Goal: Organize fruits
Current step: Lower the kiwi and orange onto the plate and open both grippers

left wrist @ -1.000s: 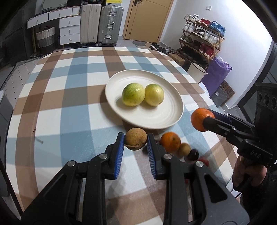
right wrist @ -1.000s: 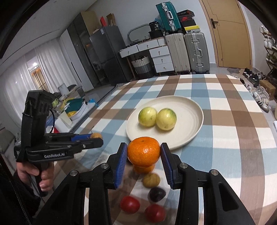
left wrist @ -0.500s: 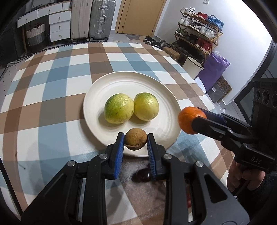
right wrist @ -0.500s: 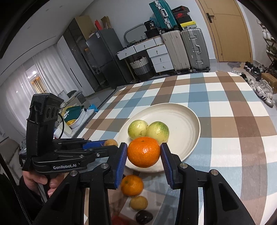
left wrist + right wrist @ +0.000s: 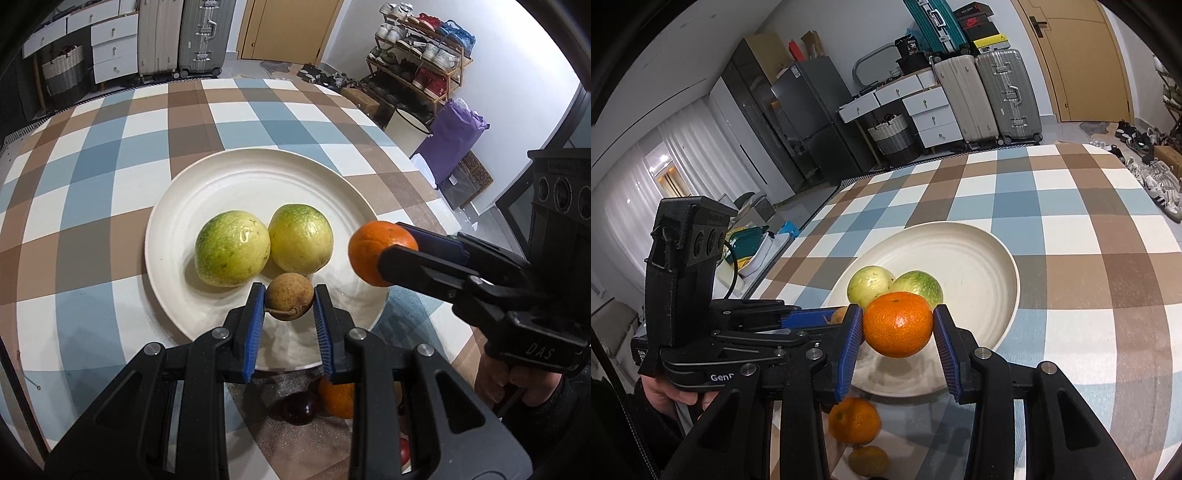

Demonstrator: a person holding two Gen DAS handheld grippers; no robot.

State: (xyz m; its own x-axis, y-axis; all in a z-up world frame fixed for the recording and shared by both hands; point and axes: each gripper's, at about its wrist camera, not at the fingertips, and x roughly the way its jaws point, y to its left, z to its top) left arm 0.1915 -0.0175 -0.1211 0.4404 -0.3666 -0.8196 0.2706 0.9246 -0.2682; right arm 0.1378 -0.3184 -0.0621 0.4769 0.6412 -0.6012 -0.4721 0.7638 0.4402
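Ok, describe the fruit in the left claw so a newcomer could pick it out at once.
Start at the big cream plate on the checked tablecloth. Over its near rim, just in front of two large yellow-green fruits, the left claw is shut on a small brown fruit. It is dull tan, rough-skinned and far smaller than those two or the orange in the right claw.
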